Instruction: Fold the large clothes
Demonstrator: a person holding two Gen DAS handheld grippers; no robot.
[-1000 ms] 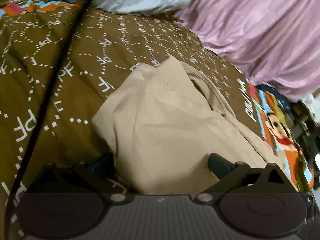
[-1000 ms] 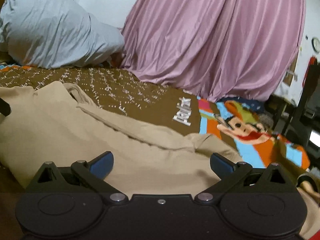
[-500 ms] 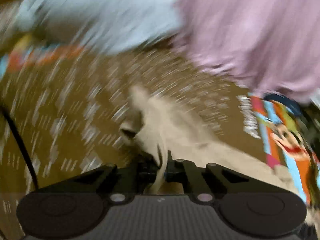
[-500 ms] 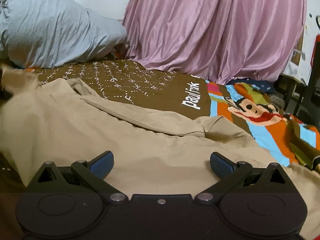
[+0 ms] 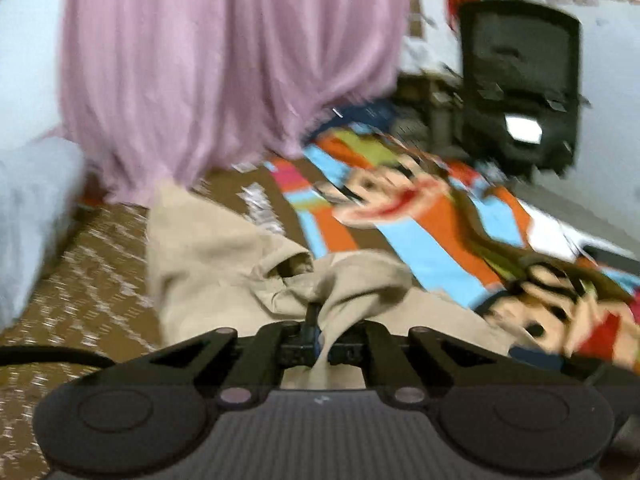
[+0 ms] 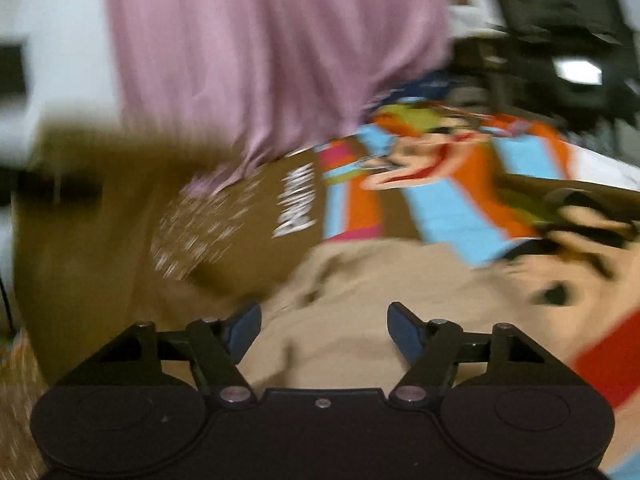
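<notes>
A large beige garment [image 5: 224, 264] lies rumpled on the brown patterned bedspread [image 5: 80, 288]. My left gripper [image 5: 320, 340] is shut on a bunched fold of the garment, which rises between its fingers. In the right wrist view the same beige garment [image 6: 360, 280] lies under my right gripper [image 6: 324, 328], which is open with blue pads [image 6: 402, 330] on either side of the cloth. Both views are motion-blurred.
A pink curtain [image 5: 208, 72] hangs behind the bed. A grey pillow [image 5: 28, 208] lies at the left. The bedspread's bright cartoon print [image 5: 400, 208] spreads to the right. A dark chair [image 5: 520, 92] and clutter stand beyond the bed.
My left gripper closed on the garment's edge and swung right with it. My right gripper stayed open, with its jaws narrower, and also turned right over the cloth.
</notes>
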